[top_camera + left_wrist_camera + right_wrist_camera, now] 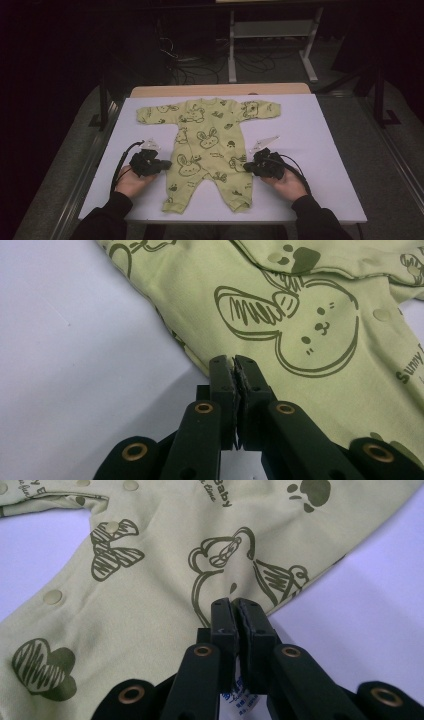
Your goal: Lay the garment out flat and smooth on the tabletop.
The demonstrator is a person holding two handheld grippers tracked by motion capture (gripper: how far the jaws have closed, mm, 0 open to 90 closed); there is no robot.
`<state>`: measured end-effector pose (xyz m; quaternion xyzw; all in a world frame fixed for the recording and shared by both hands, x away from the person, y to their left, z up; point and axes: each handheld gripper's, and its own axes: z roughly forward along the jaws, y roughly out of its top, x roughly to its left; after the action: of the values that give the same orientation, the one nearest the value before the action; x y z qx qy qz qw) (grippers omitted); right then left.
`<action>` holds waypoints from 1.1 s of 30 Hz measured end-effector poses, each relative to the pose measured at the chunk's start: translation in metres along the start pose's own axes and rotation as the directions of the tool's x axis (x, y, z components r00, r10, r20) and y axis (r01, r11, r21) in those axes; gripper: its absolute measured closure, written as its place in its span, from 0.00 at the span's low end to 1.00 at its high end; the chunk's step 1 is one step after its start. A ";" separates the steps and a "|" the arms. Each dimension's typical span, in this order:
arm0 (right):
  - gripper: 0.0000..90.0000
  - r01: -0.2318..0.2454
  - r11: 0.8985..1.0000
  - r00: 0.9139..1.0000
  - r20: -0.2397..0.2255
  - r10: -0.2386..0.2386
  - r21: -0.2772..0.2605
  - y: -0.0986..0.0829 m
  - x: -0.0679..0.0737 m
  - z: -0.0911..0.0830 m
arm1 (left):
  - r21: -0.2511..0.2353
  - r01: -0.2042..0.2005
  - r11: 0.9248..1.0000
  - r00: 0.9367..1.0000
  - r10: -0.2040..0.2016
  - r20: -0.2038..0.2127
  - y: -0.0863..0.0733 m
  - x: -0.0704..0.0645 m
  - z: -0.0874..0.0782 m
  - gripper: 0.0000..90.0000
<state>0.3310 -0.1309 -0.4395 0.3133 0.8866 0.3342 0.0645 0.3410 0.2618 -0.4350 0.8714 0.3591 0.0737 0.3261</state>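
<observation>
Jaws of both grippers pressed together, apparently pinching the baby romper's (207, 145) side edges.

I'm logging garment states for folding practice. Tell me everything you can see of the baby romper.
The baby romper is light yellow-green, soft-looking fabric printed with dark olive rabbits, bears and hearts, with snap buttons along the inner legs. It lies flat and spread out, front up, on the white table, sleeves out to both sides at the far end, legs toward the person. The left tongs are closed at the edge of one leg, the right tongs closed at the edge of the other.
</observation>
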 end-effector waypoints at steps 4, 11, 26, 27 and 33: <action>0.94 -0.004 1.000 1.000 -0.005 0.004 0.006 -0.001 -0.001 0.000 | 0.002 0.007 1.000 1.000 -0.007 0.005 -0.001 0.001 -0.001 0.98; 0.77 -0.050 0.997 0.998 -0.035 0.048 -0.061 -0.001 -0.006 -0.008 | -0.012 0.018 1.000 1.000 -0.017 0.011 -0.001 0.001 -0.003 0.92; 0.34 -0.154 0.977 0.988 0.001 0.155 -0.149 0.024 -0.039 -0.006 | -0.126 0.157 0.980 0.988 -0.155 0.028 0.020 0.033 0.002 0.60; 0.34 -0.160 0.975 0.987 -0.004 0.161 -0.151 0.026 -0.041 -0.004 | -0.133 0.164 0.977 0.986 -0.162 0.026 0.023 0.035 0.004 0.59; 0.31 -0.183 0.970 0.983 -0.004 0.185 -0.159 0.036 -0.056 0.005 | -0.163 0.188 0.969 0.982 -0.189 0.007 0.036 0.046 0.014 0.55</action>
<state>0.3960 -0.1406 -0.4257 0.3898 0.8240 0.4065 0.0626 0.4008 0.2667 -0.4285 0.8034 0.4345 0.0752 0.4002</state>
